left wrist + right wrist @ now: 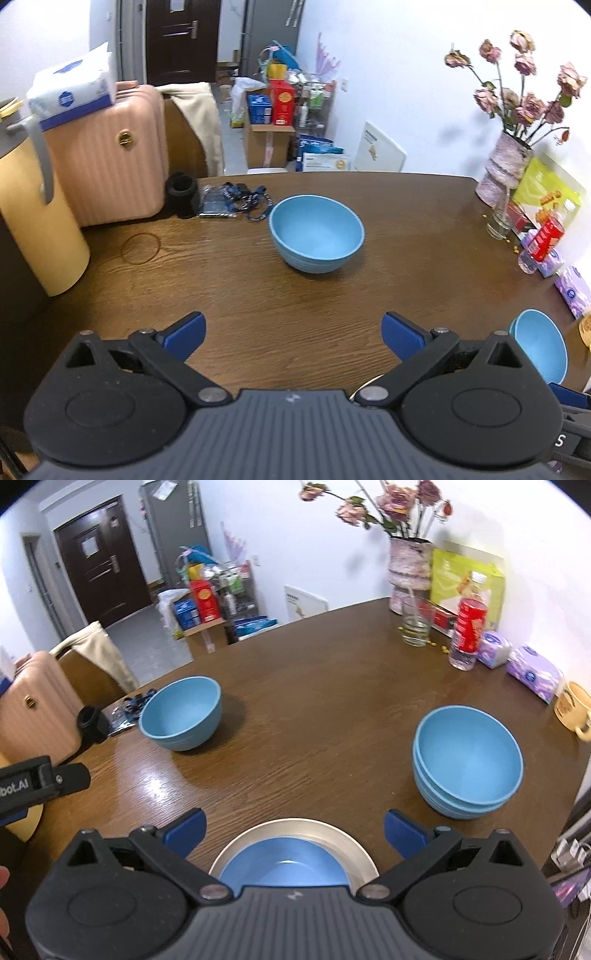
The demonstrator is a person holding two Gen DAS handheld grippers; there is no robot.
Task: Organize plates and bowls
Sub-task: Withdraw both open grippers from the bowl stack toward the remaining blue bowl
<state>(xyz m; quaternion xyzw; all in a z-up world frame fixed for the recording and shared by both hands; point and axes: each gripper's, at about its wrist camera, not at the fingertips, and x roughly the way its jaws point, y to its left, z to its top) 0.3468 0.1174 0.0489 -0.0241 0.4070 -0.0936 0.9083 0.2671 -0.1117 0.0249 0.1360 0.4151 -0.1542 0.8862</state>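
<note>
A single blue bowl (316,233) stands upright near the middle of the brown table (258,295); it also shows in the right wrist view (181,712). A stack of blue bowls (467,762) stands at the right side, seen partly in the left wrist view (541,350). A blue plate (284,866) lies on a silver plate (343,840) just below my right gripper (294,832), which is open and empty. My left gripper (293,338) is open and empty, short of the single bowl.
A yellow jug (37,221), pink suitcase (110,162), black cup (181,194) and lanyards (240,201) stand at the left. A vase of flowers (408,572), glass (415,624), bottle (469,627), tissue packs (533,672) and mug (574,709) line the right edge.
</note>
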